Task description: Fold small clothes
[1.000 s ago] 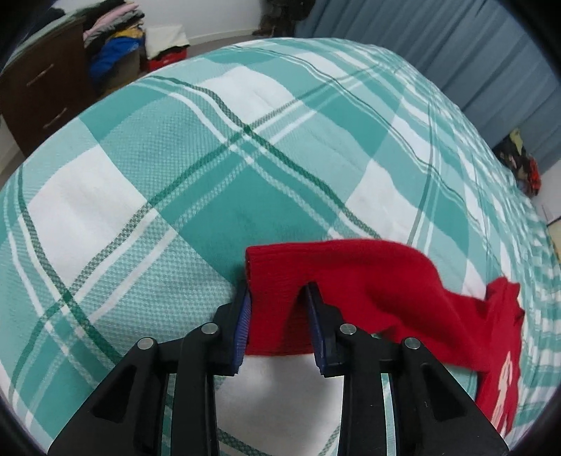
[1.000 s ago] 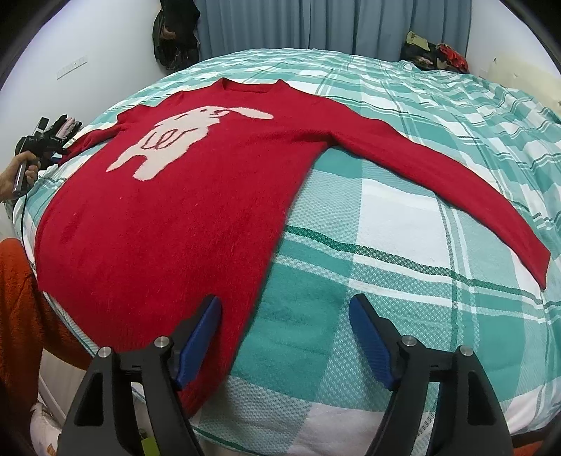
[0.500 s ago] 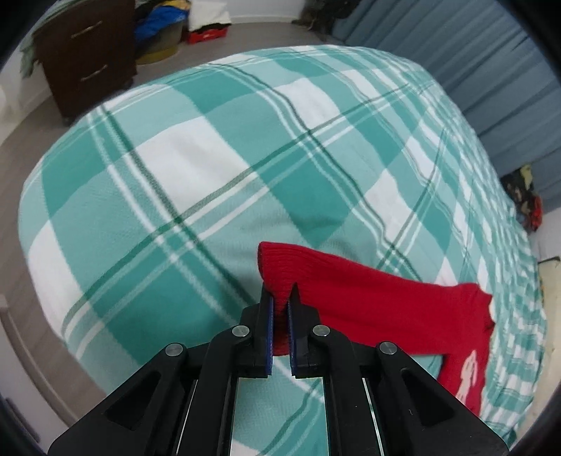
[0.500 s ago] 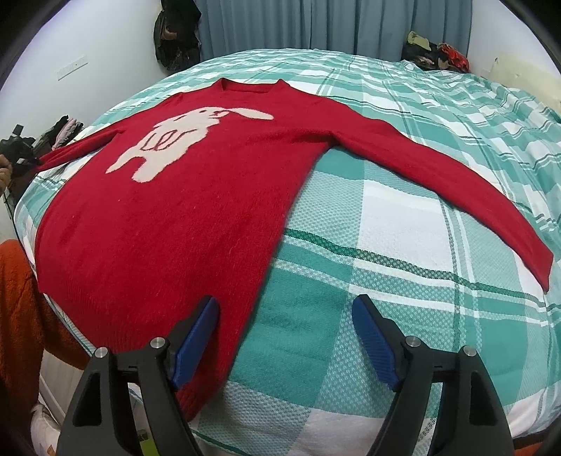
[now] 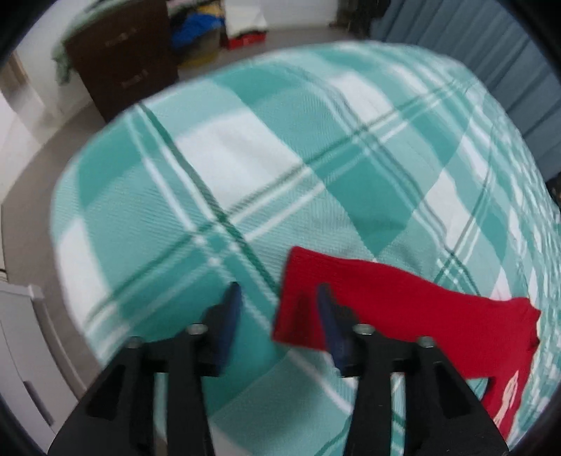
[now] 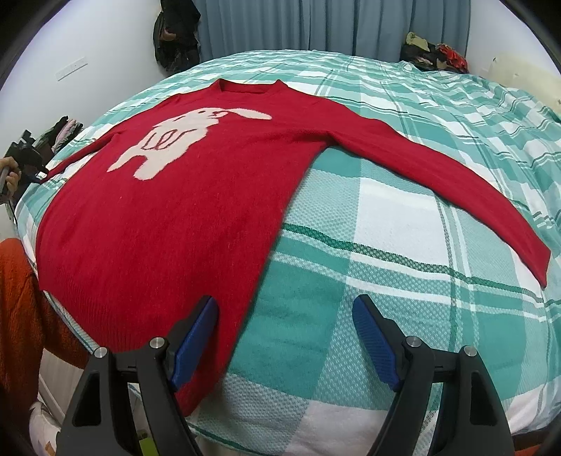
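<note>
the bed (image 6: 403, 224) carries the red sweater (image 6: 182, 210) spread flat, sleeves out, no fold made yet as i read it. my left gripper (image 5: 277, 315) has just been opening, nothing between its jaws, sleeve cuff (image 5: 301, 298) beside it. my right gripper (image 6: 284, 336) gapes empty over the hem.

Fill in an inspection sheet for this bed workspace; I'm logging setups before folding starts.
Surface: bed with green plaid cover.
Job's things: red sweater spread flat, sleeves out.
Clutter: nothing seen on the bed besides the sweater.
Grippers: left gripper just opened, sleeve cuff lying beside it, free; right gripper open over the hem.
Cables: nothing seen.
Surroundings: blue curtain, brown dresser, clothes pile.
</note>
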Demonstrator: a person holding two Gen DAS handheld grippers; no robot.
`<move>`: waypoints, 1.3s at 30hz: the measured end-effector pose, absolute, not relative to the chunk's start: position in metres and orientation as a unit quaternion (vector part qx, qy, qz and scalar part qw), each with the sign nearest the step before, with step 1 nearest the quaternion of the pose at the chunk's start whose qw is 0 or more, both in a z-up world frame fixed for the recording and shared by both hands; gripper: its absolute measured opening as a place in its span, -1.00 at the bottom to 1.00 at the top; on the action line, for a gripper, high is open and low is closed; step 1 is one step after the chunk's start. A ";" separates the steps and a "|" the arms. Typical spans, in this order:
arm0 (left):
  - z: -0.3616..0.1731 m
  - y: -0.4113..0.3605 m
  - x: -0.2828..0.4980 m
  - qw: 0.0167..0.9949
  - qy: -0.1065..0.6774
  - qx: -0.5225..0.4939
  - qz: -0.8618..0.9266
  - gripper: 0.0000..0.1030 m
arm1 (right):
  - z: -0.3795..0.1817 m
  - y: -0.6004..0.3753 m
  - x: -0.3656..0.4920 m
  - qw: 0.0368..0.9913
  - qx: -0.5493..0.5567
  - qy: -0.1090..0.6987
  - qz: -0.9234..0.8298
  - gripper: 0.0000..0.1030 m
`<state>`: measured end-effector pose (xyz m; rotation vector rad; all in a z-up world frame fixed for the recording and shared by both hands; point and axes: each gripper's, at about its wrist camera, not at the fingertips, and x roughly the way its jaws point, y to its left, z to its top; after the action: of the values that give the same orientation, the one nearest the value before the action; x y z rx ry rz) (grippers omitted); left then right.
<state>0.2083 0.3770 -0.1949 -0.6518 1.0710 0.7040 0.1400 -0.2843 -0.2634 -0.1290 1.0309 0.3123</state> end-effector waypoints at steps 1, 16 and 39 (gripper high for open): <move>-0.188 0.373 0.203 0.763 0.479 -0.290 0.323 -0.02 | -0.263 -0.285 0.140 0.857 -0.060 0.490 0.149 0.54; -0.238 0.291 0.258 0.784 0.545 -0.150 0.257 0.16 | -0.264 -0.282 0.145 0.855 -0.051 0.496 0.144 0.58; -0.235 0.296 0.262 0.763 0.554 -0.100 0.319 0.65 | -0.266 -0.288 0.139 0.854 -0.056 0.493 0.153 0.64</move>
<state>0.2625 0.2956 -0.2348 -0.2165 1.2043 0.6935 0.1389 -0.2875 -0.2661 -0.1175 1.0378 0.3221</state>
